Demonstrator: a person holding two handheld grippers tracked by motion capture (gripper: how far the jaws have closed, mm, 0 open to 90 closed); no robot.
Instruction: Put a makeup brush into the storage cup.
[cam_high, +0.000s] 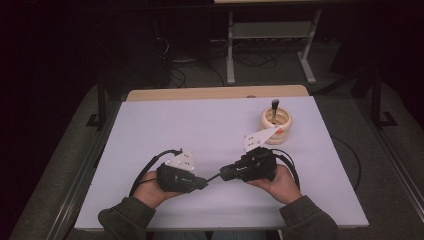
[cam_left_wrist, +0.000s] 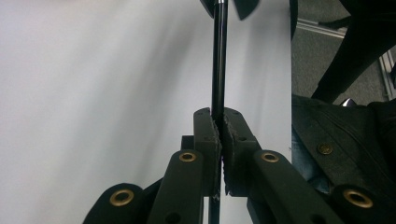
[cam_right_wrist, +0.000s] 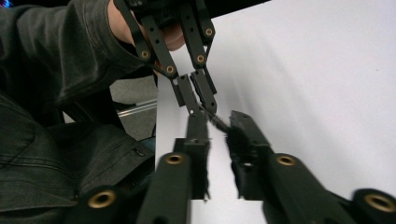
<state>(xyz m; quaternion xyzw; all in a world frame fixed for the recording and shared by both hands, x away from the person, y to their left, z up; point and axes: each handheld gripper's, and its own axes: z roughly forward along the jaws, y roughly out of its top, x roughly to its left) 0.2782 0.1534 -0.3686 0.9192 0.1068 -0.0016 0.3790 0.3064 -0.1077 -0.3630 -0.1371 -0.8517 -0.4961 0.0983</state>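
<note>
Two hand-held grippers; left one (cam_left_wrist: 218, 135) clamps black rod (cam_left_wrist: 218, 60).

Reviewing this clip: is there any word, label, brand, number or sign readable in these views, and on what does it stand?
No readable text in any view.
Grey plate on the left gripper: small dark dots, no letters.
Grey plate on the right gripper: the same, dots only.
Wooden holder: an orange patch low on its side, too small to tell whether it bears print.
</note>
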